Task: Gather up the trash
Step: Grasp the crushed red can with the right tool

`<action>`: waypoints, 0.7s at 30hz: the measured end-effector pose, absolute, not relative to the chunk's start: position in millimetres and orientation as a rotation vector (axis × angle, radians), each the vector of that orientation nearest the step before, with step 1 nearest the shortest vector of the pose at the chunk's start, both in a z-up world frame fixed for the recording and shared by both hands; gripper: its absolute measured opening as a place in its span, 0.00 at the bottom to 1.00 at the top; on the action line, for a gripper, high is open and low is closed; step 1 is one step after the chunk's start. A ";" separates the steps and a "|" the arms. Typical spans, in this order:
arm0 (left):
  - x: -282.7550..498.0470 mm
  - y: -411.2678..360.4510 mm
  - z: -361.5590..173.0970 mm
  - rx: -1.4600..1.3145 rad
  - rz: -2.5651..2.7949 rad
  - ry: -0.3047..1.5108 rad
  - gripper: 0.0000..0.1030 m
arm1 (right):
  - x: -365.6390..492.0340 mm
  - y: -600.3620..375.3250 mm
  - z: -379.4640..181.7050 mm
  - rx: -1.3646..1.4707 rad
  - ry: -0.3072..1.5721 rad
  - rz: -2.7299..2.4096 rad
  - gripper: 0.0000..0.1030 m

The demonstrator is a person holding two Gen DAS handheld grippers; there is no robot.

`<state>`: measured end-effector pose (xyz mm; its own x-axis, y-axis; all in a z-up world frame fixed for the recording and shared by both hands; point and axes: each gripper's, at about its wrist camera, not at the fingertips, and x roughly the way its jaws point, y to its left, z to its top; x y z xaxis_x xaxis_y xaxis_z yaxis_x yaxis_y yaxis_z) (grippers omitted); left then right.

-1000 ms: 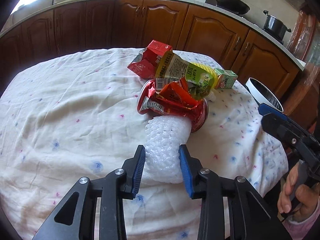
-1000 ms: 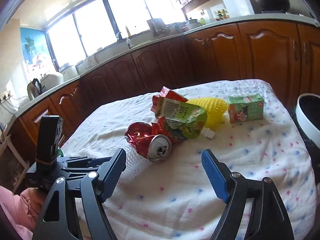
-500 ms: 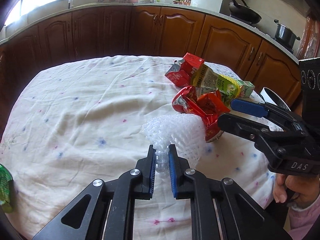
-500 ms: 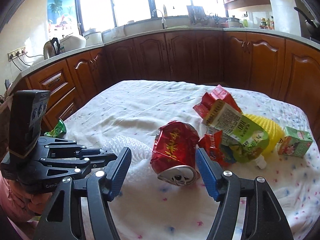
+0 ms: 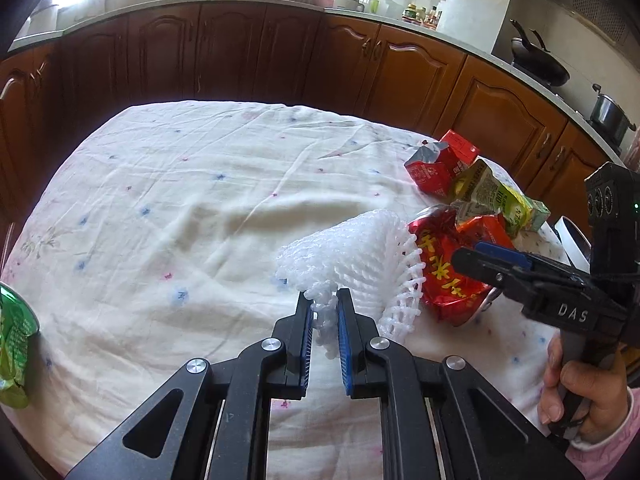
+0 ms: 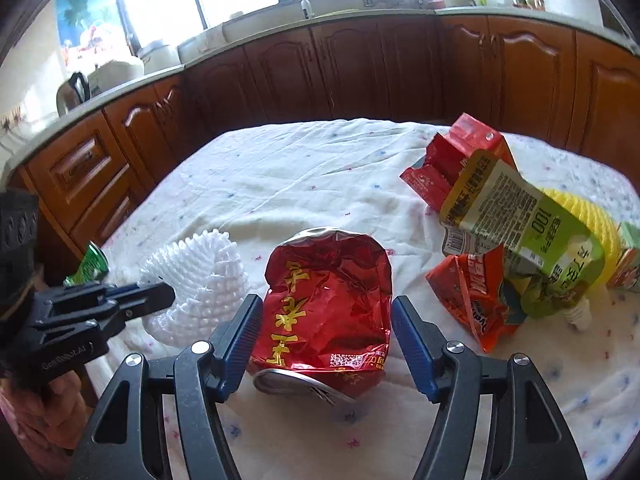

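My left gripper (image 5: 323,300) is shut on the near edge of a white foam net (image 5: 352,256), pinched thin between its blue pads and lifted off the cloth. The net (image 6: 196,280) also shows at the left of the right wrist view. A crushed red can (image 6: 328,304) lies on its side on the cloth. My right gripper (image 6: 326,312) stands open around it, one pad close to each side, with a thin gap at the right pad. In the left wrist view the right gripper (image 5: 480,256) reaches over the can (image 5: 448,280).
Right of the can lies a heap: a red carton (image 6: 456,160), a green pouch (image 6: 520,220), an orange wrapper (image 6: 476,304), a yellow net (image 6: 580,216) and a green juice box (image 6: 630,256). A green can (image 5: 16,340) sits at the left table edge. Wooden cabinets ring the cloth-covered table (image 5: 180,200).
My left gripper closed on the foam net and drew it left, away from the can. My right gripper narrowed a little and came forward and down until its fingers flank the can.
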<state>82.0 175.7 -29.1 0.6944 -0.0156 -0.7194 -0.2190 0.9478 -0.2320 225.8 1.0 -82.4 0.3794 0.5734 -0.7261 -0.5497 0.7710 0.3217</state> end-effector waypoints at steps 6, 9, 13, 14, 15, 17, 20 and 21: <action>90.1 180.0 -35.8 -0.318 0.115 0.807 0.11 | 243.3 -22.4 -95.8 0.260 1.032 0.771 0.68; 90.4 182.2 -37.6 -0.323 0.115 0.809 0.11 | 251.2 -32.1 -106.7 0.384 1.075 0.794 0.68; 92.0 182.4 -39.5 -0.325 0.116 0.811 0.11 | 256.9 -47.4 -109.3 0.465 1.070 0.775 0.68; 92.6 182.1 -39.9 -0.324 0.116 0.812 0.11 | 257.7 -49.5 -109.5 0.471 1.069 0.765 0.68; 93.5 182.0 -40.4 -0.322 0.116 0.814 0.11 | 258.2 -48.7 -110.1 0.454 1.076 0.752 0.68; 94.9 181.6 -41.1 -0.320 0.116 0.815 0.11 | 259.1 -42.5 -115.0 0.433 1.103 0.746 0.68; 94.6 181.9 -41.6 -0.322 0.116 0.818 0.11 | 258.0 -31.8 -119.7 0.423 1.113 0.781 0.65; 94.9 181.7 -41.1 -0.322 0.115 0.817 0.11 | 257.4 -29.0 -119.7 0.416 1.113 0.788 0.54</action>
